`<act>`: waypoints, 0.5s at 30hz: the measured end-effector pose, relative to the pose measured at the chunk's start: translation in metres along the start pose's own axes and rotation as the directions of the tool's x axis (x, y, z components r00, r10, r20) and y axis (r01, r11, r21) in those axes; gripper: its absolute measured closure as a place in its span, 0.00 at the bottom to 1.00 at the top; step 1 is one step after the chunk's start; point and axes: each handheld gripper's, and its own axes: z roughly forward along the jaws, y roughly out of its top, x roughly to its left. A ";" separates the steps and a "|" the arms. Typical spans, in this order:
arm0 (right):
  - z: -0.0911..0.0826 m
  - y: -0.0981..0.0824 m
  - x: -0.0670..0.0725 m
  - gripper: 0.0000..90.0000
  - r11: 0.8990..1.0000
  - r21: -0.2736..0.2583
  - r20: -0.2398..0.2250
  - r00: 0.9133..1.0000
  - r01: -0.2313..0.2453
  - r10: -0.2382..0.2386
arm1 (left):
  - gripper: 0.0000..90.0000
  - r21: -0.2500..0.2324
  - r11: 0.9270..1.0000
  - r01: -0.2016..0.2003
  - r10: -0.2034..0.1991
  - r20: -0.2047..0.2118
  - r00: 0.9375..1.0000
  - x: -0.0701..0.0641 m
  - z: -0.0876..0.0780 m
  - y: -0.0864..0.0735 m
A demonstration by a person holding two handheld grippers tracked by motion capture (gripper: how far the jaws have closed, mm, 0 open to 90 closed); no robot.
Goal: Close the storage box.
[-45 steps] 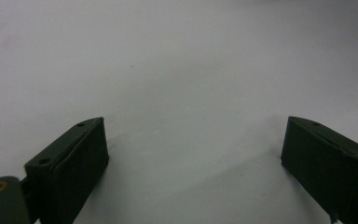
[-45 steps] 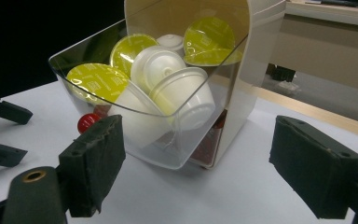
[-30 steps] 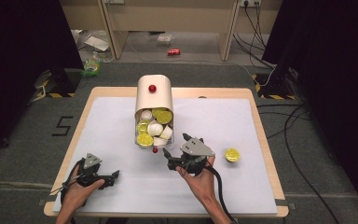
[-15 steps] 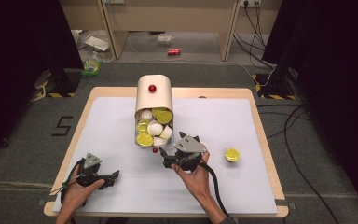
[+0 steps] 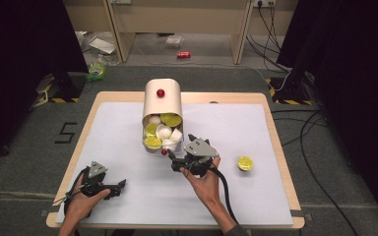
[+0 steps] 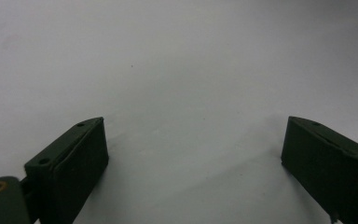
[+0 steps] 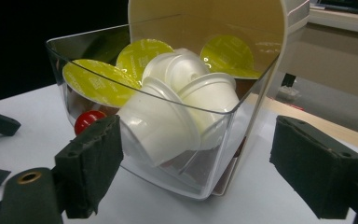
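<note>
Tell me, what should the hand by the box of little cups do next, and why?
Probably ease the right gripper a little further forward so its open jaws straddle the clear drawer and can close on its front wall. Its jaws stand wide apart, just short of the drawer, which is full of white and yellow-lidded capsules. The left gripper rests open on the table.

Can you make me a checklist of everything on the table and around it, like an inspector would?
Surface: white table top with a light wooden edge.
Job's things: cream capsule dispenser with a clear plastic drawer, holding white coffee capsules with yellow-green foil lids; small red knob at the drawer front.
Clutter: one stray yellow-green capsule on the table.
Grippers: right gripper open, at the drawer; left gripper open over bare table.
Cables: black cable trailing from the right gripper; more on the floor.
Surroundings: grey floor, red can, wooden furniture.
</note>
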 end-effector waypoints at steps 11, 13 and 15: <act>0.006 0.005 0.001 0.17 1.000 -0.004 0.014 1.000 0.018 -0.018 | 0.07 0.000 1.000 0.000 0.000 0.000 1.000 0.000 0.000 0.000; 0.007 0.005 0.001 0.17 1.000 -0.008 0.014 1.000 0.016 -0.015 | 0.07 0.000 1.000 0.000 0.000 0.000 1.000 0.000 0.000 0.000; 0.008 0.005 0.000 0.17 1.000 -0.007 0.014 1.000 0.008 -0.008 | 0.07 0.000 1.000 0.000 0.000 0.000 1.000 0.000 0.000 0.000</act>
